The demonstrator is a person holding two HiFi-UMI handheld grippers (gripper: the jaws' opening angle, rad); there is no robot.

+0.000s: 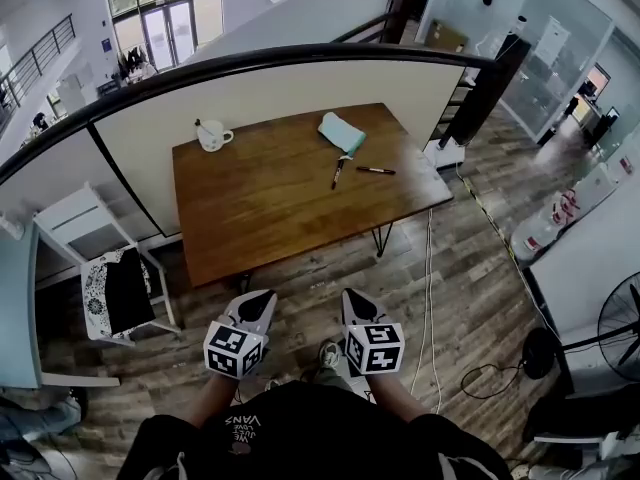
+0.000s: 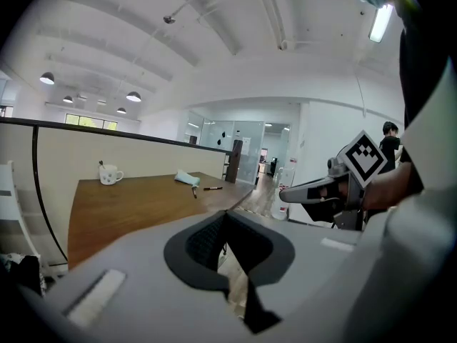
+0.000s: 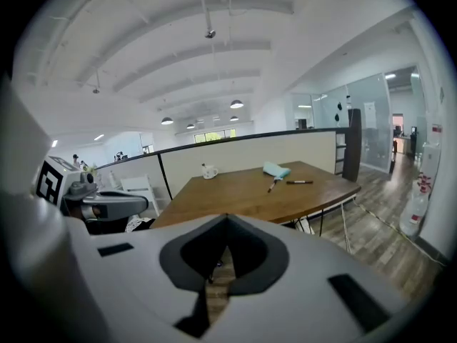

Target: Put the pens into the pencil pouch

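An open-plan office: glass-walled rooms (image 1: pixel 560 38), a low partition wall (image 1: pixel 250 108) topped by a black rail, a wooden bench (image 1: pixel 280 198), large water bottles (image 1: pixel 545 226) on the plank floor (image 1: pixel 470 298), and pendant lamps (image 3: pixel 236 104) under a white ceiling.

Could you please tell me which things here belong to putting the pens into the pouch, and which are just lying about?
For the job: pouch; pen beside it; second pen, further right. All lie on the table.
Lying about: mug on the table; white chair; fan.

Smooth brown wooden table (image 1: pixel 270 198), soft cloth pouch (image 1: pixel 342 132), glossy mug (image 1: pixel 211 136).
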